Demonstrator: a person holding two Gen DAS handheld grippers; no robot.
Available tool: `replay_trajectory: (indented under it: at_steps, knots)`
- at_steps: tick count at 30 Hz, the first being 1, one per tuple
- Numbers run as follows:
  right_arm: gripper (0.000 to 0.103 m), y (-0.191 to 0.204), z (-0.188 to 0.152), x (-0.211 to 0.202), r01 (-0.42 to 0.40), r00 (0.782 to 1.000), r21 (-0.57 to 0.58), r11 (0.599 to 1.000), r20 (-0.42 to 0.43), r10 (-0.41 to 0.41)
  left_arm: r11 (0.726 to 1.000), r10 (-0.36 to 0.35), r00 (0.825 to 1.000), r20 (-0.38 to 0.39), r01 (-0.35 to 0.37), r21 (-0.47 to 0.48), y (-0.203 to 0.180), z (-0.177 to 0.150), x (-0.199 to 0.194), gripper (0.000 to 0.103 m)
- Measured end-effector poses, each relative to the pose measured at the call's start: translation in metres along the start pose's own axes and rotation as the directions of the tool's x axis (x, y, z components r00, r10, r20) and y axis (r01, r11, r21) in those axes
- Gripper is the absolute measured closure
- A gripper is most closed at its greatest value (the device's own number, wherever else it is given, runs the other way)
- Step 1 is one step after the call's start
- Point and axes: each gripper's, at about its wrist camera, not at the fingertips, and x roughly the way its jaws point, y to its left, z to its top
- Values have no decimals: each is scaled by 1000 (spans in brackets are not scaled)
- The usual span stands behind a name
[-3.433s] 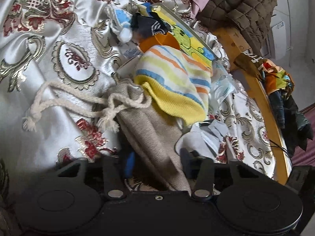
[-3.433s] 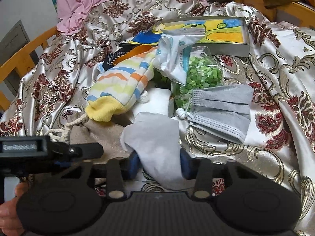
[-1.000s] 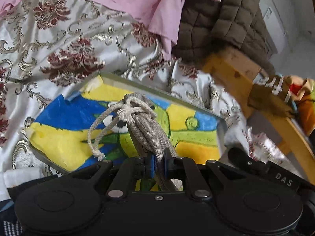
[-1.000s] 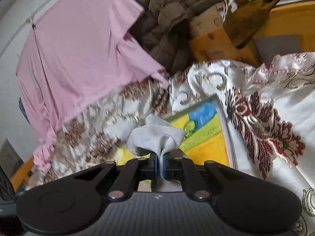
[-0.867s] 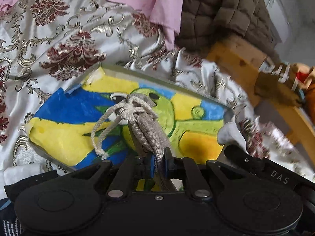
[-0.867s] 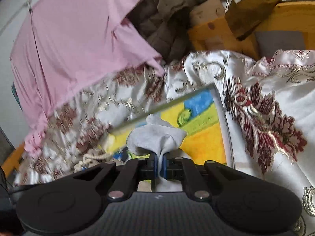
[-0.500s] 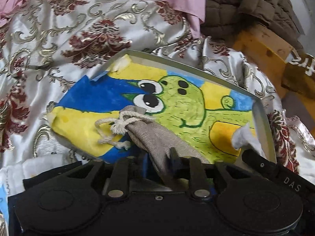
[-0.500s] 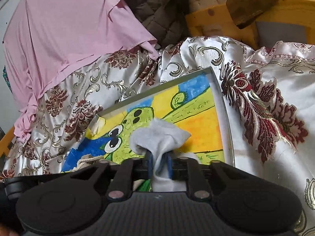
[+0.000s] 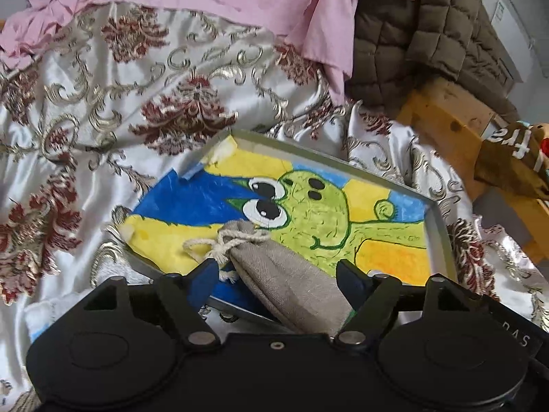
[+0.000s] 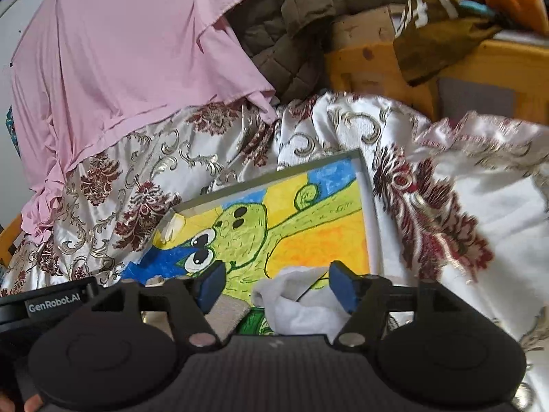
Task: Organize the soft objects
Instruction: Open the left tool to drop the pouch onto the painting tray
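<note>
Over frog tray, release step: my left gripper opening, pouch lying loose between jaws on tray; my right gripper opening, white cloth dropped between jaws on tray. Next, I reckon: back both out clear, without snagging cord

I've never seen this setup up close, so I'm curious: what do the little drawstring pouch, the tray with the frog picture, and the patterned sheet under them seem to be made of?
Drawstring pouch: coarse beige weave, likely linen or burlap, matte, with a twisted cotton-like cord.
Tray: thin grey rim with a dull sheen, probably metal; its frog picture looks hand-coloured on paper.
Patterned sheet: glossy, satin-like, with glinting gold scrolls.
</note>
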Motion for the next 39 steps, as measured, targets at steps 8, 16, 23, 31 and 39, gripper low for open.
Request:
replay_trajectory:
  at_steps: [8, 16, 23, 31, 39]
  knots:
    - [5, 18, 3, -53, -2, 996, -63, 998, 86, 8, 999, -22, 995, 98, 19, 29, 1, -1, -59, 13]
    - [0, 40, -7, -110, -14, 985, -131, 991, 168, 36, 998, -57, 982, 182, 48, 49, 14, -15, -127, 1]
    - [0, 61, -36, -167, 28, 960, -201, 979, 278, 30, 998, -52, 965, 256, 40, 52, 28, -38, -184, 1]
    - [0, 81, -79, -220, 66, 909, -258, 964, 414, 48, 997, -62, 956, 287, 45, 65, 43, -73, -235, 1]
    - [0, 84, -121, -256, 96, 895, -233, 968, 446, 19, 995, -63, 946, 317, 37, 88, 64, -111, -271, 1]
